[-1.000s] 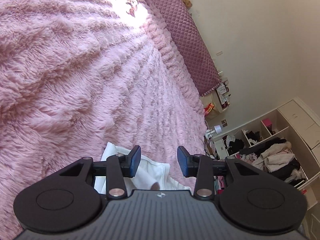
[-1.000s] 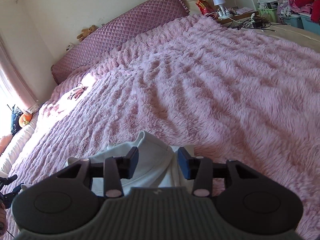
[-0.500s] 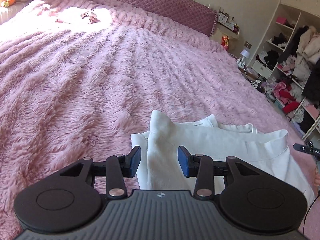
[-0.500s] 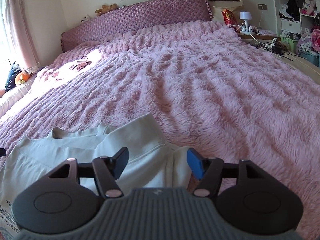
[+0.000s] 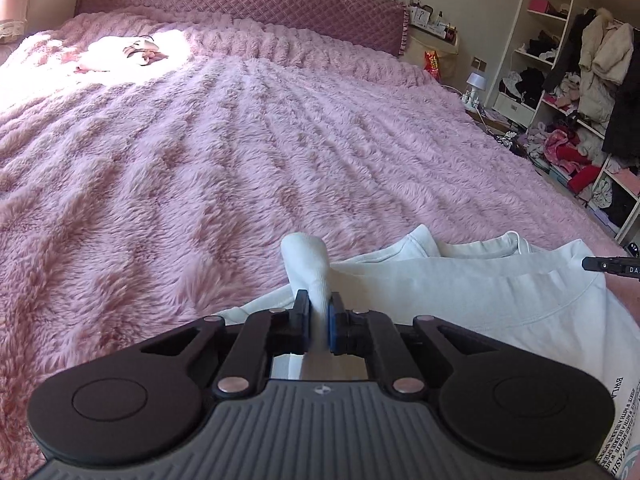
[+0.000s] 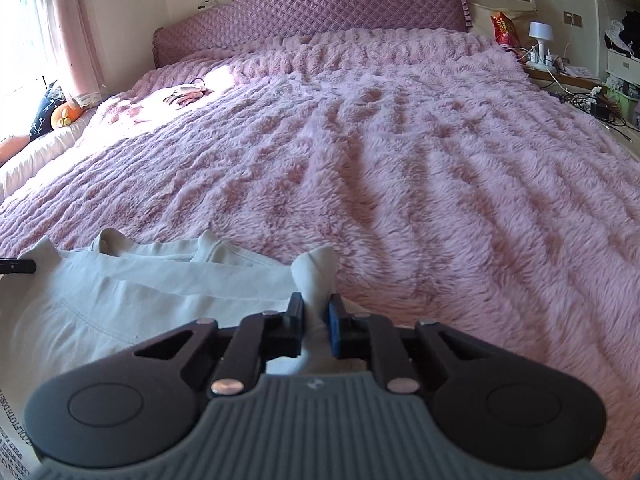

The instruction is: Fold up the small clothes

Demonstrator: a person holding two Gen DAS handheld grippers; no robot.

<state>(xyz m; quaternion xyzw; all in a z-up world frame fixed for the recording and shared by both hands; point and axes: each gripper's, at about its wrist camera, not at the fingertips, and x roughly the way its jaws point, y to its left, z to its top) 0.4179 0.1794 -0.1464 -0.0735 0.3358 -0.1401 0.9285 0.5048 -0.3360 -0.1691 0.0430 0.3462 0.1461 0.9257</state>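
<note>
A small white shirt (image 5: 472,296) lies on the pink fluffy bedspread (image 5: 240,152) at the near edge of the bed. My left gripper (image 5: 319,320) is shut on a bunched fold at the shirt's left side, which pokes up between the blue pads. In the right wrist view the same shirt (image 6: 132,292) spreads to the left, and my right gripper (image 6: 316,322) is shut on a bunched fold at its right side. The tip of the other gripper shows at the frame edge in each view (image 5: 608,265) (image 6: 18,267).
A quilted purple headboard (image 6: 320,4) stands at the far end. A small item (image 5: 140,50) lies in a sunlit patch near the pillows. A nightstand with a lamp (image 6: 540,40) and cluttered open shelves (image 5: 580,100) stand to the right of the bed.
Both grippers were open over the shirt half a second ago. Now each has closed on a pinch of the fabric, which stands up between the pads.
</note>
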